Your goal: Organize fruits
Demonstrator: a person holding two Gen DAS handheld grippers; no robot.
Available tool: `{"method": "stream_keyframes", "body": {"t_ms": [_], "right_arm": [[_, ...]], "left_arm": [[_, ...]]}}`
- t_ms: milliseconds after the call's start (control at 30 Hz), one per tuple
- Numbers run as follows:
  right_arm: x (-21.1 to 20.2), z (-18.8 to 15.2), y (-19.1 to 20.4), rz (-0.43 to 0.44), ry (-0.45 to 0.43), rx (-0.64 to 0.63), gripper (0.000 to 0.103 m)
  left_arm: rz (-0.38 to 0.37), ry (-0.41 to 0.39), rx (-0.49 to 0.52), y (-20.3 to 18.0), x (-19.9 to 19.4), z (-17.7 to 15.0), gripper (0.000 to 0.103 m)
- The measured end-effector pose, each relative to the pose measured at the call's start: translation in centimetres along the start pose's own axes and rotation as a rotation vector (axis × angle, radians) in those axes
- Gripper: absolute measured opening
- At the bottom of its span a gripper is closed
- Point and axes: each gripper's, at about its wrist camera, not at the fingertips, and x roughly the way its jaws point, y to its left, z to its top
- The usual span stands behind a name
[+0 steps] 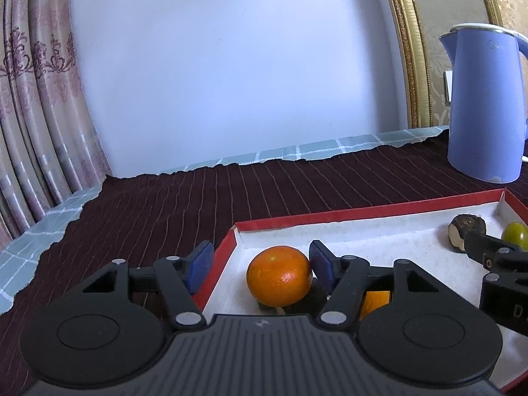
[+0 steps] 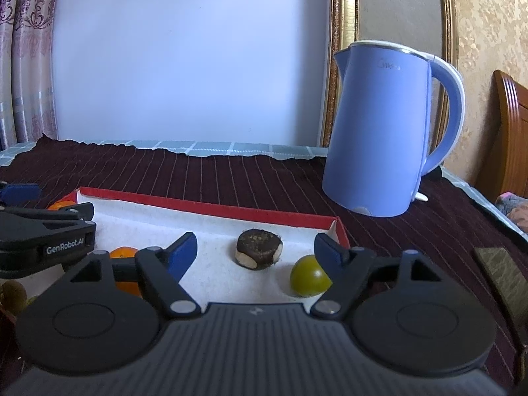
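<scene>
Orange against the white floor of the red-rimmed tray (image 1: 280, 219), the mandarin (image 1: 279, 275) sits near the tray's left corner, between the spread blue pads of our left gripper (image 1: 260, 264); the right pad (image 1: 319, 265) looks to be touching its skin, while the left pad (image 1: 199, 264) hangs outside the tray wall. We judge this a grasp or a release in progress, and to do it well we should centre the fruit, clear the rim, and close gently so the round skin does not squirt out. Our right gripper (image 2: 260, 252) is also spread wide, holding nothing, with the brown chestnut-like fruit (image 2: 259, 248) ahead between its pads and the green fruit (image 2: 309, 276) beside its right pad. A second orange (image 2: 123, 252) lies partly hidden. We keep clear of the blue kettle (image 2: 386, 132).
</scene>
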Motion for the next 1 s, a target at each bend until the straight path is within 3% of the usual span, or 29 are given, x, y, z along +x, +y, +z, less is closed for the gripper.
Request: {"method": "stream_keyframes", "body": {"t_ms": [333,1000], "right_arm": [[-1.5,-1.0,-0.1,0.006,-0.016,0.025,0.092],[-4.1,-3.3,-0.4,0.000,-0.025,0.028,0.102]], "left_arm": [[-0.011,0.045,-0.024,1.1,-1.7,-0.9,0.066],[-0.028,0.063,-0.099,4.2,-5.8,-3.5,0.066]]}}
